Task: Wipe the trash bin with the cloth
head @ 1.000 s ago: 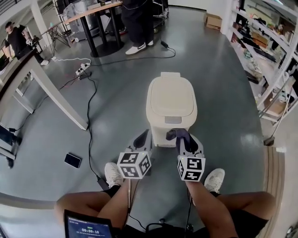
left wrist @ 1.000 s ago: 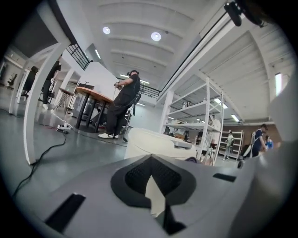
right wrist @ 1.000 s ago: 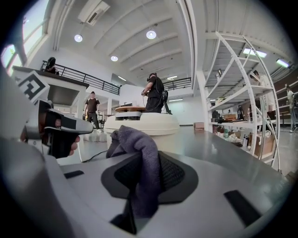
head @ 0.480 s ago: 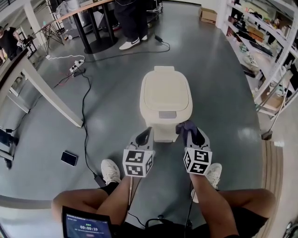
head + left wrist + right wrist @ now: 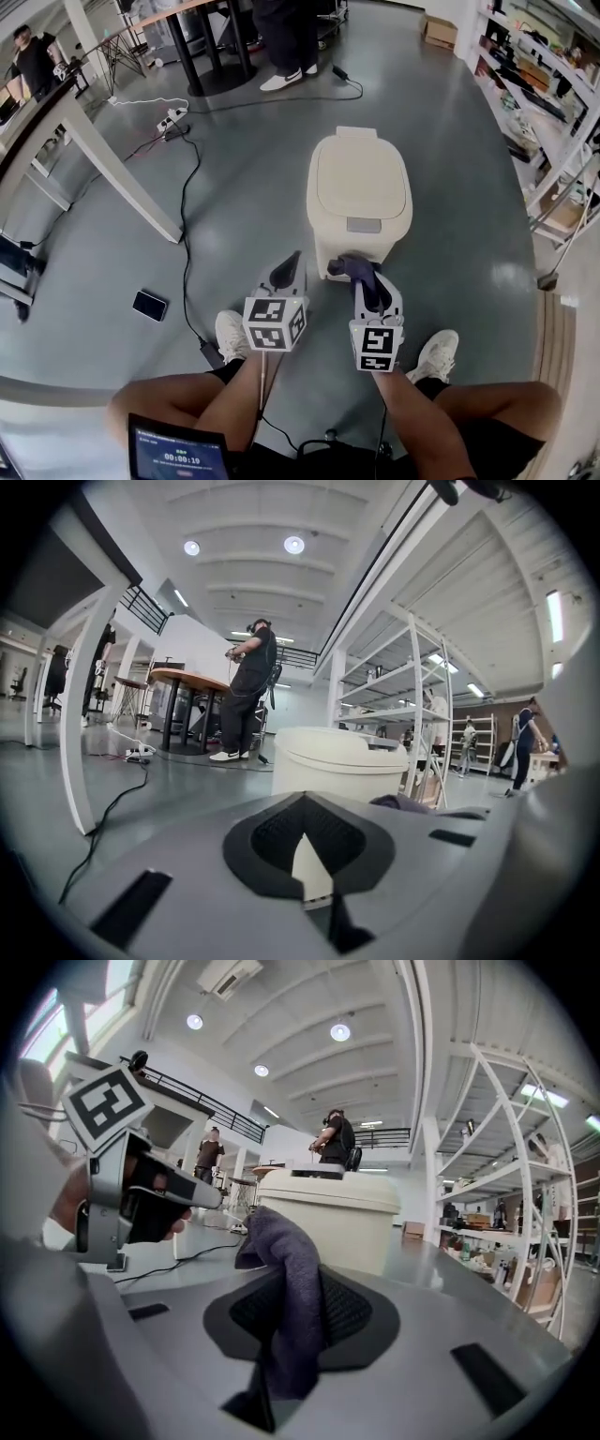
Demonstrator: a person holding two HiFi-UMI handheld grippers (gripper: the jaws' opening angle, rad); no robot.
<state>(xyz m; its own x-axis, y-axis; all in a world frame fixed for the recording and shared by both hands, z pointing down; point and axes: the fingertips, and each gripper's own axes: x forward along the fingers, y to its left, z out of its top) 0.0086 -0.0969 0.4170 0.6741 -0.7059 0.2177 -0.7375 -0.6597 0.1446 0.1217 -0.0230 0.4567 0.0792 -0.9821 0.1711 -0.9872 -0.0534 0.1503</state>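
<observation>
Purple cloth (image 5: 286,1288) is clamped in the right claw (image 5: 364,274), at frame centre just before the cream trash bin (image 5: 359,192) standing on the floor (image 5: 234,187); the left claw (image 5: 287,272) is closed and empty beside it. Risk: wiping pressure may push the unbraced bin or drag the cloth free; cloth-to-bin contact cannot be confirmed; the bin's lower front is hidden.

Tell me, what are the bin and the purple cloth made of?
The bin looks like hard plastic: it is cream, smooth and a little shiny, with rounded moulded edges. The cloth looks like soft woven fabric, maybe microfibre: it is dull purple-grey with a fine bumpy weave, and it droops in limp folds.
</observation>
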